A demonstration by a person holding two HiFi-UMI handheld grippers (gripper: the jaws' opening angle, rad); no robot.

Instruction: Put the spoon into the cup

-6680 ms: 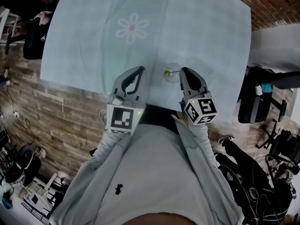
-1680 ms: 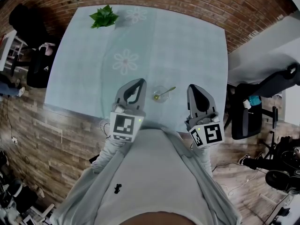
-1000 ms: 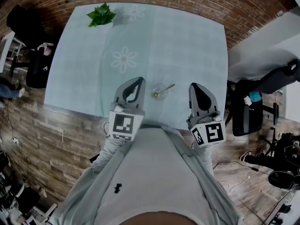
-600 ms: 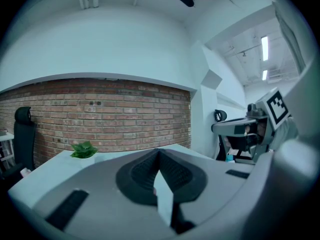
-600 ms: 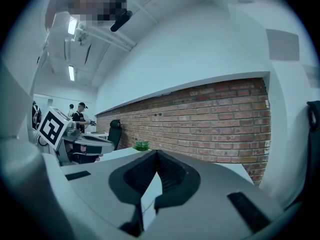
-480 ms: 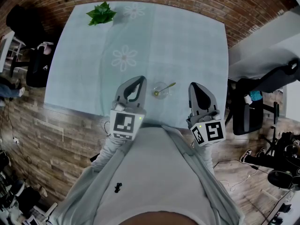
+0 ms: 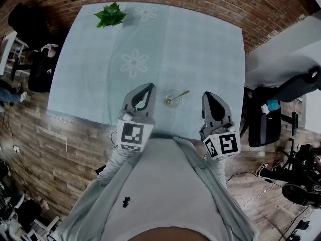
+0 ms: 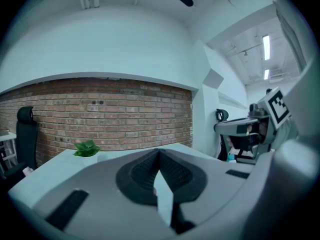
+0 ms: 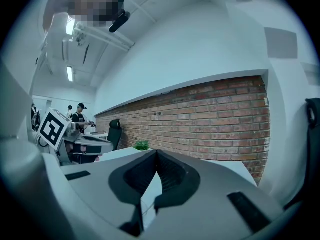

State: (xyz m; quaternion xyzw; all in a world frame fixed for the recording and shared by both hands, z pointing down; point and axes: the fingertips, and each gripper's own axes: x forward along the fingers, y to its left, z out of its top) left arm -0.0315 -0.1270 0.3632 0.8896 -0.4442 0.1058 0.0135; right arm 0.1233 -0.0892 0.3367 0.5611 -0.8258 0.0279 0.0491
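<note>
A clear glass cup (image 7: 171, 98) stands on the light blue tablecloth (image 7: 200, 44) near the table's front edge. A gold spoon (image 7: 176, 96) rests in it, bowl down, with the handle leaning over the rim to the upper right. My left gripper (image 7: 149, 86) is shut just left of the cup and holds nothing. My right gripper (image 7: 206, 94) is shut to the right of the cup, apart from the spoon. In the left gripper view the jaws (image 8: 159, 151) meet at the tips. In the right gripper view the jaws (image 9: 156, 153) also meet, with nothing between them.
A small green plant (image 7: 111, 15) stands at the table's far left corner. White flower prints (image 7: 134, 63) mark the cloth. A black chair (image 7: 37, 59) stands left of the table, another chair (image 7: 273, 109) to the right. A brick wall (image 8: 100, 114) runs behind the table.
Earliest frame: my right gripper was close at the cup by the spoon. It now sits back to the right, with the spoon left in the cup. Nothing has moved over the last second.
</note>
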